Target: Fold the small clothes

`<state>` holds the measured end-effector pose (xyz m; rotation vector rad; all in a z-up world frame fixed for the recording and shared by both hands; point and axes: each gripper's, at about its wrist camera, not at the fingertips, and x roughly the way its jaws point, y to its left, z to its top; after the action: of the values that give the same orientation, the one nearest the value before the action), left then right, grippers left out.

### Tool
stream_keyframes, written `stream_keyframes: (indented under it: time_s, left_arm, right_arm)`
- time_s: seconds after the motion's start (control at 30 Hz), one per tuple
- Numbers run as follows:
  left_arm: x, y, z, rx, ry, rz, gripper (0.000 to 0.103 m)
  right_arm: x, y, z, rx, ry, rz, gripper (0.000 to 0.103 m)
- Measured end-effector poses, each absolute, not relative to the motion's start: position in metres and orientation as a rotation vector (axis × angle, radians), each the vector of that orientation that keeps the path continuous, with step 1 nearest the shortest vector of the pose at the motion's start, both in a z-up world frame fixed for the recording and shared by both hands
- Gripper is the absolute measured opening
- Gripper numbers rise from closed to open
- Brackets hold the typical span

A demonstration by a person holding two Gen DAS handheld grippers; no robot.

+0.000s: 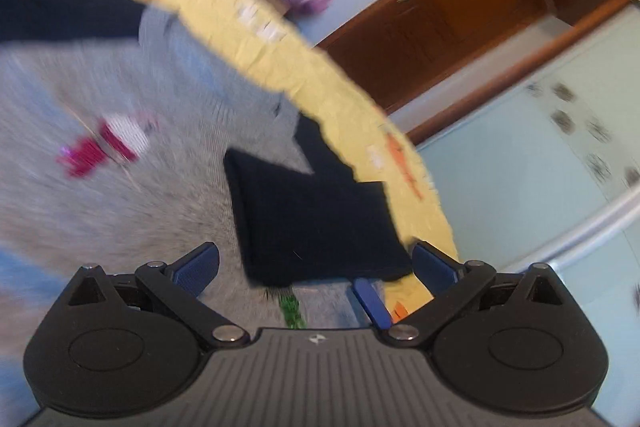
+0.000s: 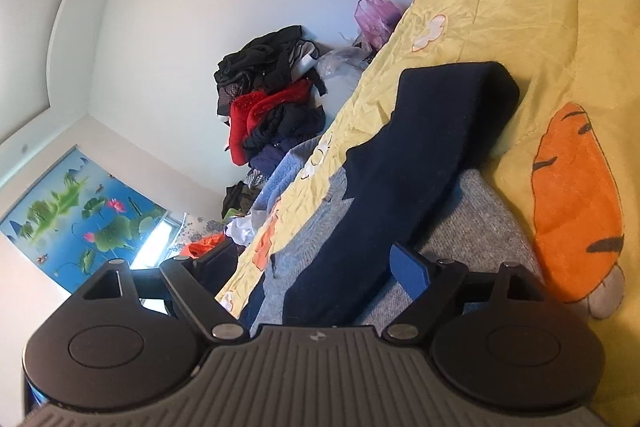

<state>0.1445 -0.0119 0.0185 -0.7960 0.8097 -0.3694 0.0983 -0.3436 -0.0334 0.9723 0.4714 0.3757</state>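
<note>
Sweater (image 1: 120,211), grey knit with navy sleeve (image 1: 316,223), lies on yellow bedspread (image 1: 248,27) printed with orange carrots. Left wrist view, heavily blurred: left gripper (image 1: 316,267) stands wide, blue pads apart, nothing pinched; folded navy sleeve lies just ahead between the fingers. Small magenta-and-white patch on the knit off to the left; any lettering unreadable. Wooden wardrobe (image 1: 452,27) beyond.

Right wrist view, sharp: right gripper (image 2: 308,263) spread wide, holding nothing; navy sleeve (image 2: 404,163) runs forward between its fingers, over grey knit (image 2: 472,223). Clothes pile (image 2: 272,99) far ahead against the wall. Lotus-pond poster (image 2: 80,203) to the left, no legible text.
</note>
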Motion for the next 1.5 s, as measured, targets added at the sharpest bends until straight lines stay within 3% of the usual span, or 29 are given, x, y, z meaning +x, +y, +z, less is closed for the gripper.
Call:
stream_keyframes:
  time_s: [0.1, 0.17, 0.23, 0.27, 0.33, 0.43, 0.67, 0.87, 1.07, 1.23, 1.27, 1.37, 1.43, 1.5]
  left_arm:
    - [0.170, -0.025, -0.004, -0.852, 0.862, -0.338, 0.103]
    - [0.174, -0.036, -0.006, -0.830, 0.835, -0.345, 0.097]
    - [0.181, -0.047, -0.006, -0.796, 0.872, -0.342, 0.055]
    - [0.184, -0.049, -0.008, -0.790, 0.888, -0.326, 0.045]
    - [0.190, -0.051, -0.014, -0.778, 0.918, -0.281, 0.012]
    - [0.191, -0.051, -0.016, -0.773, 0.919, -0.265, 0.008]
    - [0.191, -0.046, 0.025, -0.538, 0.836, -0.256, 0.007]
    - [0.184, 0.018, 0.056, -0.367, 0.718, -0.091, 0.007]
    - [0.185, 0.068, 0.032, -0.358, 0.745, 0.044, 0.007]
    - [0.183, 0.064, 0.007, -0.308, 0.793, 0.043, 0.011]
    - [0.180, 0.064, 0.009, -0.302, 0.792, 0.055, 0.014]
    - [0.160, 0.063, 0.024, -0.290, 0.725, 0.169, 0.044]
    - [0.136, 0.058, 0.038, -0.259, 0.558, 0.229, 0.078]
    - [0.117, 0.047, 0.046, -0.203, 0.421, 0.193, 0.089]
  right_arm:
    - [0.098, -0.346, -0.035, 1.001, 0.460, 0.377, 0.085]
    - [0.098, -0.351, -0.038, 1.039, 0.448, 0.379, 0.084]
    - [0.097, -0.354, -0.040, 1.067, 0.437, 0.379, 0.084]
    - [0.097, -0.355, -0.040, 1.079, 0.431, 0.377, 0.084]
    - [0.097, -0.355, -0.041, 1.094, 0.422, 0.376, 0.084]
    - [0.098, -0.354, -0.041, 1.092, 0.418, 0.377, 0.085]
    - [0.099, -0.352, -0.040, 1.075, 0.415, 0.382, 0.086]
    - [0.101, -0.352, -0.041, 1.057, 0.416, 0.384, 0.087]
    - [0.104, -0.349, -0.040, 1.020, 0.419, 0.392, 0.090]
    - [0.106, -0.347, -0.039, 0.996, 0.421, 0.399, 0.092]
    - [0.106, -0.347, -0.039, 0.994, 0.421, 0.400, 0.092]
    - [0.106, -0.345, -0.038, 0.983, 0.428, 0.400, 0.092]
    - [0.105, -0.345, -0.031, 0.960, 0.470, 0.371, 0.091]
    - [0.094, -0.346, -0.013, 0.906, 0.410, 0.341, 0.094]
